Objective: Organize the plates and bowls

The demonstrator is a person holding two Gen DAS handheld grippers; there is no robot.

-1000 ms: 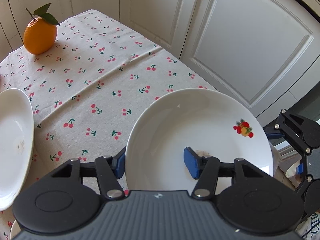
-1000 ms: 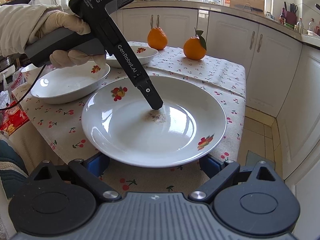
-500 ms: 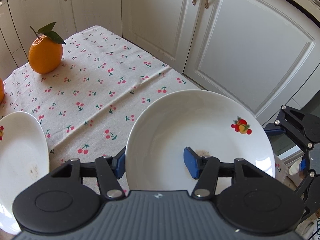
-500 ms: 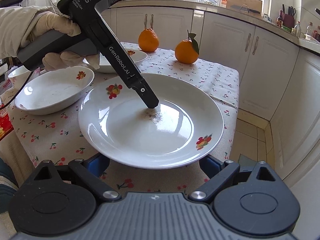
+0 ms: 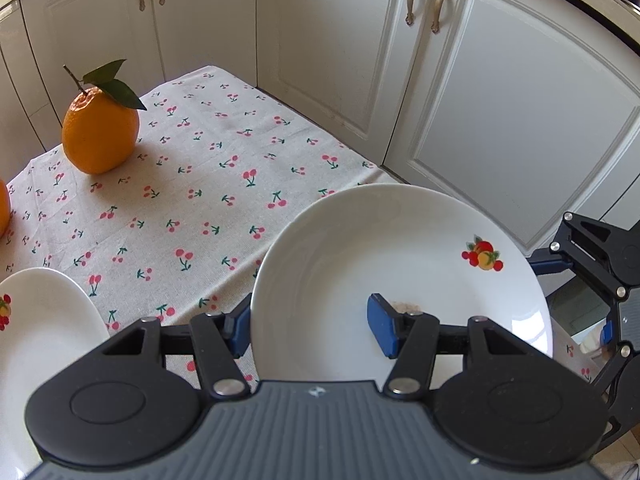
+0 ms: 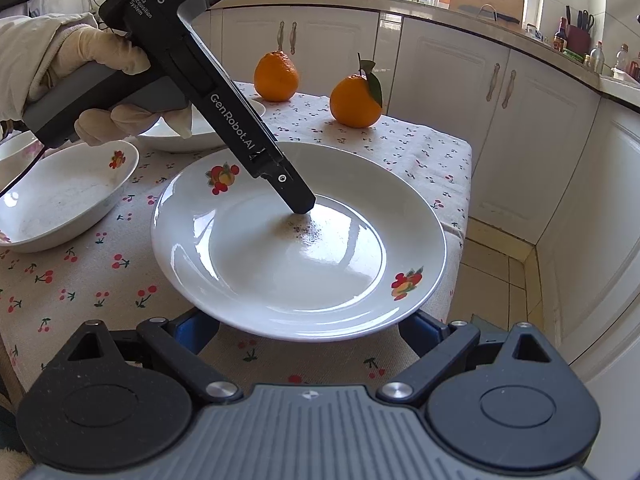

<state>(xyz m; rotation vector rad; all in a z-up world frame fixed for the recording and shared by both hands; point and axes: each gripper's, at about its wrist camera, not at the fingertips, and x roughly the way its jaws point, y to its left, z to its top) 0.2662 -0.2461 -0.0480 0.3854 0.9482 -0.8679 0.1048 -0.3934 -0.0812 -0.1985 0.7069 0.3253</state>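
- We count three dishes in the right wrist view: two bowls at left, one plate at centre.
- Left hand-held gripper clamps the plate's rim, raised off the desk.
- Right hand-held gripper spread, plate edge between its fingers.
- Two oranges, upper centre.

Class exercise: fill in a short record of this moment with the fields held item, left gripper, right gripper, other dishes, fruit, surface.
held item: white plate with fruit prints, lifted and tilted
left gripper: shut on the plate's rim, one finger inside, one beneath
right gripper: open, fingers under the plate's near edge
other dishes: bowl beside the plate, another dish behind
fruit: two oranges, one with a leaf
surface: cherry-print tablecloth
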